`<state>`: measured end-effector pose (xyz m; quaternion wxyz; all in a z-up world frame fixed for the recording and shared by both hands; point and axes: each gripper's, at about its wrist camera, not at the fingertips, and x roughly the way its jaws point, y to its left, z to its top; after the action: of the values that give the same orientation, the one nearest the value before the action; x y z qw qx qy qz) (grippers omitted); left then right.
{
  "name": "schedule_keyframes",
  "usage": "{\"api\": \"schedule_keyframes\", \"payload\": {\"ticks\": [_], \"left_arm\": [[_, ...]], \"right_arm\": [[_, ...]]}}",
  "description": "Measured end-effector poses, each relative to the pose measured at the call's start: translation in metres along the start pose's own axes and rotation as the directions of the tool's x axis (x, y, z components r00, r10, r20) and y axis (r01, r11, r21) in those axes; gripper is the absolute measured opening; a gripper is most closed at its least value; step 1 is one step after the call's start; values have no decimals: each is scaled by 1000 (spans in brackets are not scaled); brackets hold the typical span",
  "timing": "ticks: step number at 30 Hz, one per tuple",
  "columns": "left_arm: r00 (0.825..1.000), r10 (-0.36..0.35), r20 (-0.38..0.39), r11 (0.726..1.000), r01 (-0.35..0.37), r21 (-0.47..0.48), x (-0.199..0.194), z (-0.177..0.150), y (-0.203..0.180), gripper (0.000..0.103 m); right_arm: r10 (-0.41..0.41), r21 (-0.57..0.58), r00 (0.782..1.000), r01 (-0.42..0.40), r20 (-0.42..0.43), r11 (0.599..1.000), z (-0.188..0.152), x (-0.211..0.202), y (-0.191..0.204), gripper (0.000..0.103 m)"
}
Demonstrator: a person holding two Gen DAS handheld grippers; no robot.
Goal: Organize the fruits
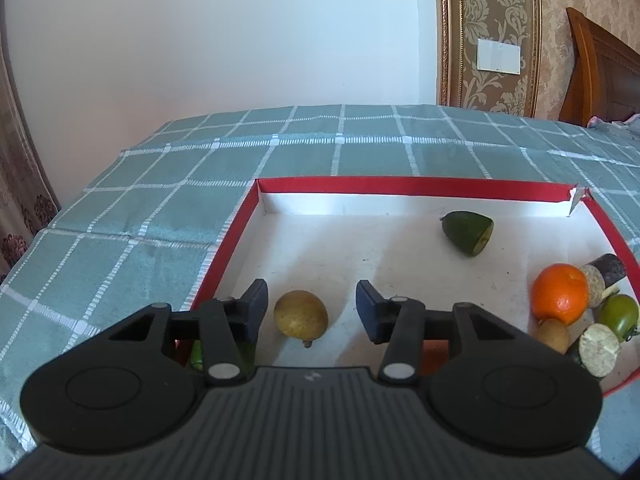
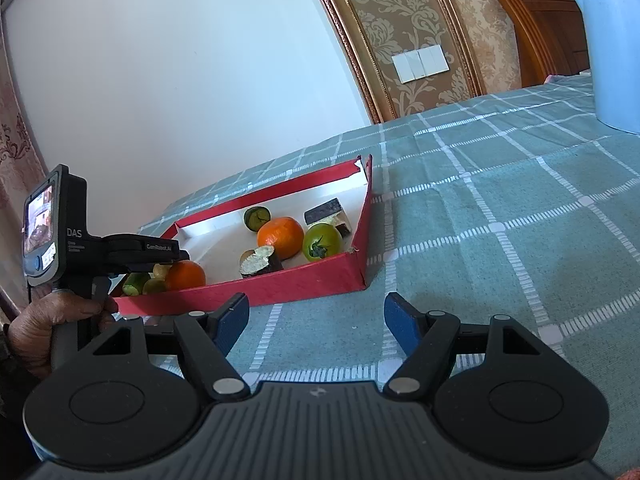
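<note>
Left gripper [image 1: 311,308]: we see its jaws parted and gripping nothing; the yellow fruit [image 1: 301,313] sits between them, nearer the left pad, with a clear gap to the right pad. We cannot tell whether the left pad touches it.
Yellow fruit: it rests on the white floor of the tray [image 1: 332,186], just ahead of the jaw gap, stem end toward us.
Tray: red-walled, white inside; the left jaw stands just inside its left wall, and the far wall lies well beyond both jaws.
Green half [image 1: 468,232]: beyond the right jaw and to its right, near the far wall, cut face turned right.
Orange [image 1: 560,299]: well right of the right jaw, touching a small brown fruit [image 1: 553,334] in front of it.
Green tomato [image 1: 618,312]: right of the orange, by the tray's right wall, between two dark cut pieces with pale faces.
Right gripper [image 2: 316,318]: we see its jaws spread wide and empty, hovering over the checked cloth [image 2: 500,208].
Tray from the right wrist view: its near red wall [image 2: 280,288] lies just ahead of the left jaw; its corner is ahead of the jaw gap.
Person's hand [image 2: 44,328]: left of the left jaw, wrapped around the other gripper's handle.
Kettle [image 2: 608,44]: pale blue, far beyond the right jaw on the cloth.
</note>
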<state>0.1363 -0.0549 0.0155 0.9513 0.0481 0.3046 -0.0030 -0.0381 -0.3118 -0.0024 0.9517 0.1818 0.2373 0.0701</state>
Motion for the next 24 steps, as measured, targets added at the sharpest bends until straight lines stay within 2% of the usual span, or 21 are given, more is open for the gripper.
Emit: {"api": "schedule_keyframes", "payload": {"ticks": [3, 5, 6, 7, 9, 11, 16, 19, 22, 24], "left_arm": [[1000, -14, 10, 1000, 14, -7, -10, -1, 1, 49], [999, -28, 24, 1000, 28, -14, -20, -3, 1, 55], [999, -36, 37, 999, 37, -13, -27, -4, 1, 65], [998, -34, 52, 999, 34, -9, -35, -6, 0, 84], [994, 11, 112, 1000, -11, 7, -54, -10, -3, 103], [985, 37, 170, 998, -45, 47, -73, -15, -7, 103], [979, 28, 200, 998, -40, 57, -106, -24, -4, 103], [980, 30, 196, 999, -34, 18, -120, -30, 1, 103], [984, 34, 177, 999, -33, -7, -129, -37, 5, 103], [987, 38, 159, 999, -35, -19, -133, -42, 9, 103]], "right_arm": [[-2, -1, 1000, 2, -1, 1000, 0, 0, 0, 74], [-5, -1, 1000, 5, -3, 1000, 0, 1, 0, 74], [-6, 0, 1000, 6, -4, 1000, 0, 1, 1, 74], [-5, -1, 1000, 5, -8, 1000, 0, 1, 1, 74], [-8, -1, 1000, 8, -11, 1000, 0, 2, 1, 74], [-13, 0, 1000, 13, -10, 1000, 0, 2, 1, 74], [-26, 1, 1000, 26, -15, 1000, 0, 3, 2, 74], [-46, 9, 998, 46, -31, 999, 1, 5, 1, 74], [-103, -3, 993, 103, -54, 995, 1, 8, 7, 75], [-137, -14, 989, 137, -59, 990, -1, 8, 15, 79]]}}
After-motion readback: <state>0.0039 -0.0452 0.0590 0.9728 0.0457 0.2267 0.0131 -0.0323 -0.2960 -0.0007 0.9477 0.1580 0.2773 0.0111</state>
